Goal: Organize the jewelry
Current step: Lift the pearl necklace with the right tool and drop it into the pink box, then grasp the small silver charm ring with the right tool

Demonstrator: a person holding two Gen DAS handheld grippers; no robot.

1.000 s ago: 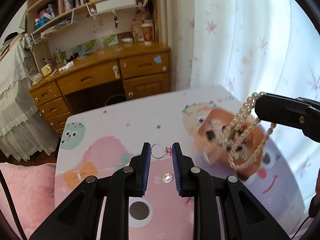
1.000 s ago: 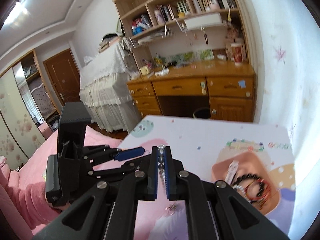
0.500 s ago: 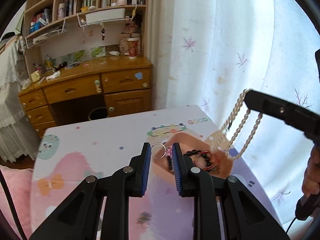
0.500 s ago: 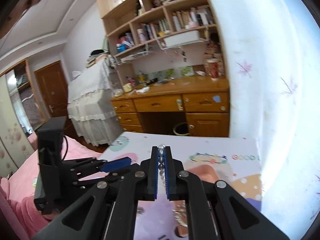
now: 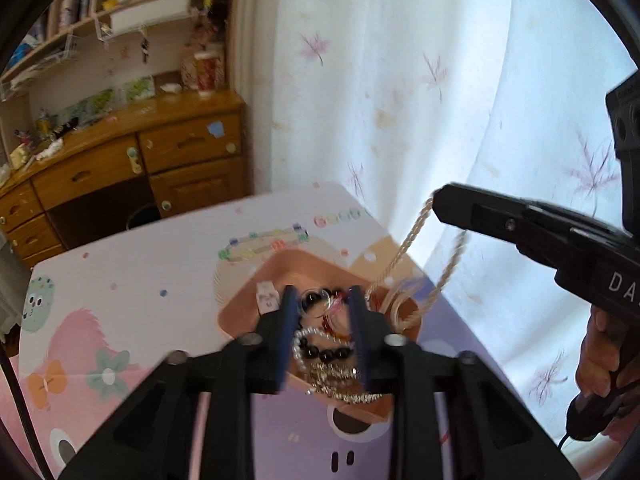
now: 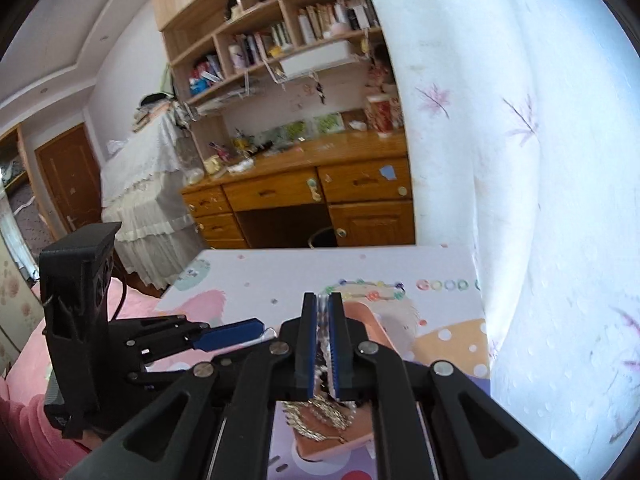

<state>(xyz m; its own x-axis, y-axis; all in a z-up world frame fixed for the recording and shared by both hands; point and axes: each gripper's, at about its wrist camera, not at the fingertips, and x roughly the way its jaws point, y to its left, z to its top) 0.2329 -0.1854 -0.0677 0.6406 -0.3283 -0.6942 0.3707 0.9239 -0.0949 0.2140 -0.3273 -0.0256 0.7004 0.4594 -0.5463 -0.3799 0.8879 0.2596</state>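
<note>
My left gripper (image 5: pixel 323 300) hovers over the peach tray (image 5: pixel 248 304) and holds a small silver ring with a pink stone (image 5: pixel 320 305) between its blue pads. The tray holds black bead bracelets (image 5: pixel 324 354), a clear bead strand and gold chains (image 5: pixel 340 384). My right gripper (image 6: pixel 323 304) is shut on a pearl necklace (image 5: pixel 408 240), which hangs in loops from its tips down into the tray's right side. The right gripper also shows in the left wrist view (image 5: pixel 444 200), above and right of the tray.
The tray sits on a cartoon-printed table top (image 5: pixel 140 280) near its right edge, next to a white curtain (image 5: pixel 400 100). A wooden desk with drawers (image 5: pixel 120 168) and bookshelves stand behind. A pink cover (image 6: pixel 24 360) lies to the left.
The left gripper has moved right and forward with the ring, from over the bare table to over the tray. The right gripper has lowered the pearl necklace toward the tray.
</note>
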